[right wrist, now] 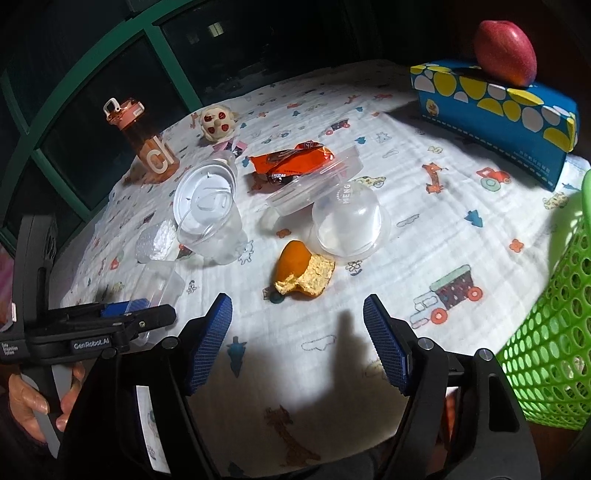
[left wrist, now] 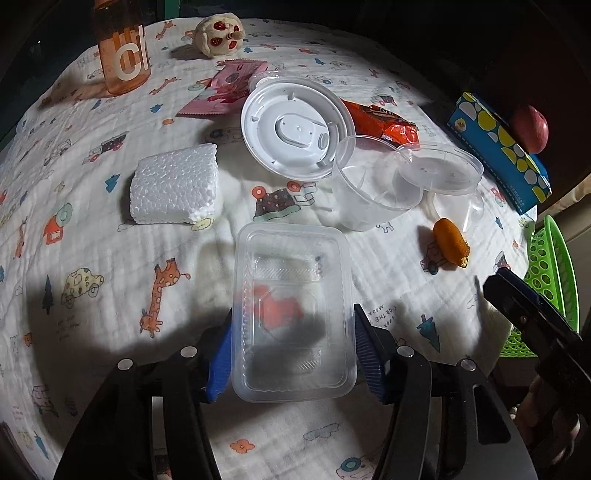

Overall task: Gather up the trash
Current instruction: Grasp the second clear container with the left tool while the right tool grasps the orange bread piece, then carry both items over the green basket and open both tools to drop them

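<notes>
A round table under a white cloth (left wrist: 110,236) printed with giraffes and cars carries everything. On it stand an orange bottle (left wrist: 123,51) and a small plush toy (left wrist: 218,34) at the far edge. A pink wrapper (left wrist: 229,88) lies beside a white lid (left wrist: 295,127), with an orange wrapper (left wrist: 384,123) just behind the lid. A foam block (left wrist: 175,184), a clear cup (left wrist: 369,184), a clear tray (left wrist: 293,314) and an orange peel (left wrist: 450,242) sit nearer. A blue tissue box (right wrist: 495,110) rests at one side, and a domed clear lid (right wrist: 349,225) lies by the peel.
</notes>
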Motion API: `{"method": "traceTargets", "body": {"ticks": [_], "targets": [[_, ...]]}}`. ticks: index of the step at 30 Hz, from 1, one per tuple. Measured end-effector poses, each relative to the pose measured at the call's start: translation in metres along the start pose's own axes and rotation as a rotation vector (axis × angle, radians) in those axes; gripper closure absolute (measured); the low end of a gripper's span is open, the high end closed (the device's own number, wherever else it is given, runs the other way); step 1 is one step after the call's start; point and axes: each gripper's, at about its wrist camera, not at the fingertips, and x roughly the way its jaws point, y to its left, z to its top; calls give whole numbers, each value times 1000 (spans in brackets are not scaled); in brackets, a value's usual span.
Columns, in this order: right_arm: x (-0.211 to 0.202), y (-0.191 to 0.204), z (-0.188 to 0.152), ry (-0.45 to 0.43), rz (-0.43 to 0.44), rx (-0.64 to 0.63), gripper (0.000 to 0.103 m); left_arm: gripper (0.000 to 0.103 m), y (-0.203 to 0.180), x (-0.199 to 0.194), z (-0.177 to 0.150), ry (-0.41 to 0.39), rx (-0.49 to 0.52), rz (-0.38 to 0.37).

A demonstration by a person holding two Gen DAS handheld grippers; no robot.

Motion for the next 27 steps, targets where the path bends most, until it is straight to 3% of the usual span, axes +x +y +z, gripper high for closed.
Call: {"method": "traceTargets", "body": {"ticks": [7, 11, 16, 27], "targets": [[29, 4, 11, 37, -8, 22, 41, 47, 4, -10, 2, -28, -1, -1], [38, 7, 12, 35, -57, 21, 47, 47, 6, -13, 2, -41, 2, 6], [42, 11, 12, 31, -121, 1, 65, 47, 6, -13, 3, -40, -3, 7], [10, 10, 7, -24, -76, 17, 72, 47, -7, -28, 6, -75, 17, -5]]}}
